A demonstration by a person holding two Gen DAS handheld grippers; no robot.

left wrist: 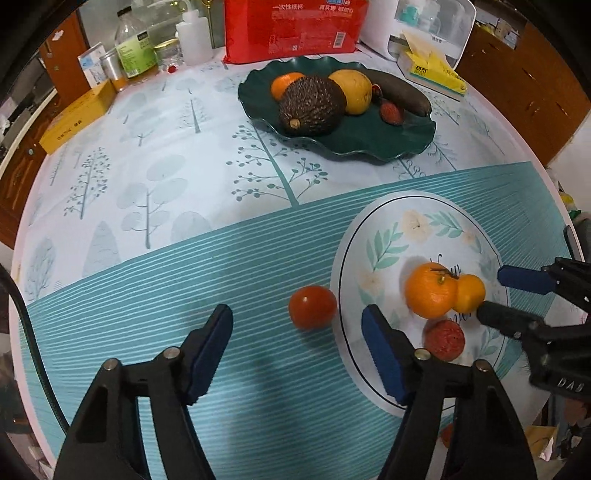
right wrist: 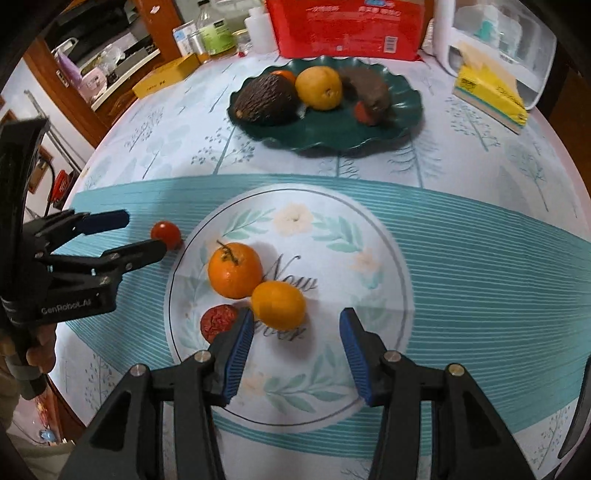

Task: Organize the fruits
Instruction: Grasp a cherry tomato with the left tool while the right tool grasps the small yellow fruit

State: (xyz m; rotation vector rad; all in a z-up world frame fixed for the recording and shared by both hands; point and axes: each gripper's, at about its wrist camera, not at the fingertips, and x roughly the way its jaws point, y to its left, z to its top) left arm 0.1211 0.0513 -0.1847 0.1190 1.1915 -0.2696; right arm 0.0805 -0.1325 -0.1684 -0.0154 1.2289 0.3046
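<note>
A small red tomato (left wrist: 312,307) lies on the striped cloth, just beyond my open left gripper (left wrist: 297,332) and between its fingers' lines. It also shows in the right wrist view (right wrist: 166,233). On the printed floral circle lie an orange tangerine (right wrist: 235,270), a small yellow-orange citrus (right wrist: 279,305) and a red wrinkled date (right wrist: 218,320). My open right gripper (right wrist: 297,334) sits just short of the small citrus, jaws either side of it. The dark green plate (left wrist: 376,142) at the back holds an avocado (left wrist: 311,105), a yellow fruit, an orange, a dark long fruit and a small red fruit.
A red package (left wrist: 295,27), bottles (left wrist: 135,46), a yellow box (left wrist: 77,118) and a tissue pack (left wrist: 434,72) line the table's back edge. The round table's edge curves close on the left and right.
</note>
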